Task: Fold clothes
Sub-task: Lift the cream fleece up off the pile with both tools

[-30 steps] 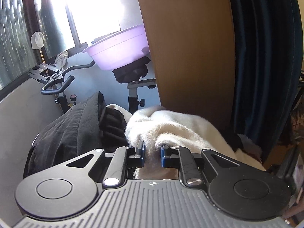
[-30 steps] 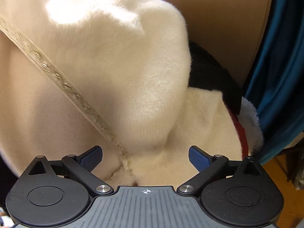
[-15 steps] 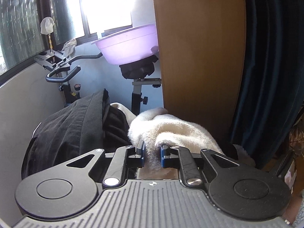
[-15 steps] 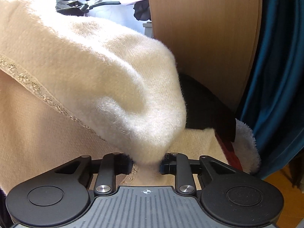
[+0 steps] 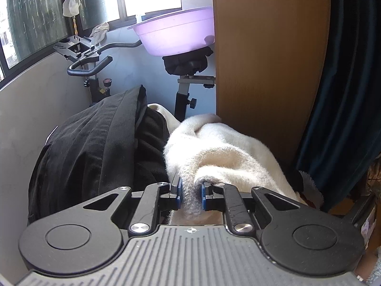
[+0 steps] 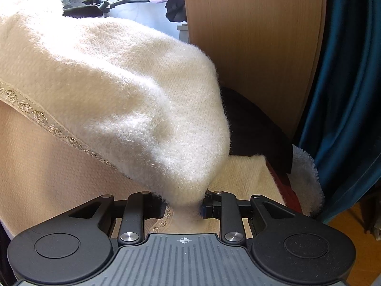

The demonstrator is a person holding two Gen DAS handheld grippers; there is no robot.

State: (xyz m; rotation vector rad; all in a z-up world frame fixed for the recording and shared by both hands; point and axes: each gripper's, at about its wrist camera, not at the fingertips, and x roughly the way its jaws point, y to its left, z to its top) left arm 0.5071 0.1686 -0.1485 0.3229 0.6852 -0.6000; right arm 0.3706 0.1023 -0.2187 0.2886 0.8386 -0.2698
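My right tool (image 6: 183, 205), wide open a second ago, now pinches the fluffy cream sweater (image 6: 123, 90) alongside my left tool (image 5: 189, 196), lifting it above the clothes pile for folding

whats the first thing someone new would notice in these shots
The fluffy cream sweater fills most of the right wrist view, pinched in the right gripper at the bottom. In the left wrist view the left gripper grips another bunch of it, beside a black garment on the left. Behind, a purple basin sits on an exercise bike's seat.
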